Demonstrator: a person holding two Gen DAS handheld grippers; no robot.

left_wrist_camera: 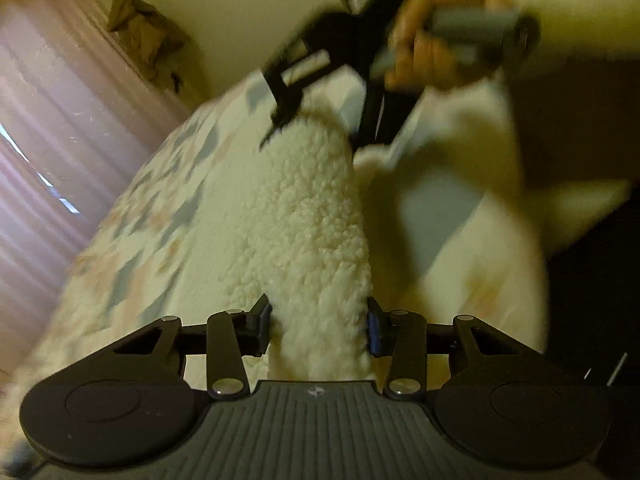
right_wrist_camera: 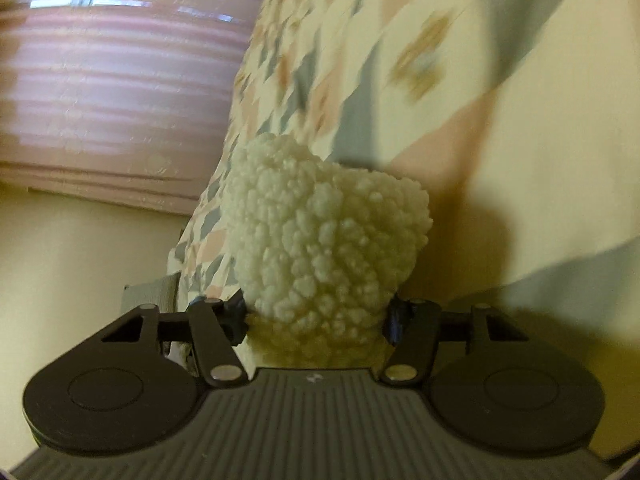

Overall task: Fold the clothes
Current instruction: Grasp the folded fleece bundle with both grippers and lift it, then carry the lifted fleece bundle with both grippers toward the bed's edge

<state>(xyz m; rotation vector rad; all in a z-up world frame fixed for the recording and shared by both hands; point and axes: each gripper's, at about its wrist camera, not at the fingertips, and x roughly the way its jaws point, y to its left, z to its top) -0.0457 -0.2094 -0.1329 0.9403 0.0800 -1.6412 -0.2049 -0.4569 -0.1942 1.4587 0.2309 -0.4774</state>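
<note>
A cream fleece garment [left_wrist_camera: 308,216] stretches in a band between my two grippers above the bed. My left gripper [left_wrist_camera: 318,326] is shut on one end of it, with the fleece bunched between the fingers. My right gripper [right_wrist_camera: 318,314] is shut on the other end, a thick fold of fleece [right_wrist_camera: 328,240] filling its jaws. In the left wrist view the right gripper [left_wrist_camera: 320,120] shows at the far end of the band, held by a hand [left_wrist_camera: 432,52], motion-blurred. More of the cream garment [left_wrist_camera: 492,168] hangs at the right.
A bed with a patchwork quilt [left_wrist_camera: 160,208] of grey, peach and cream lies under the garment; it also shows in the right wrist view [right_wrist_camera: 360,60]. Pink curtains [left_wrist_camera: 52,120] cover the window beyond the bed. A brown item [left_wrist_camera: 144,36] hangs on the cream wall.
</note>
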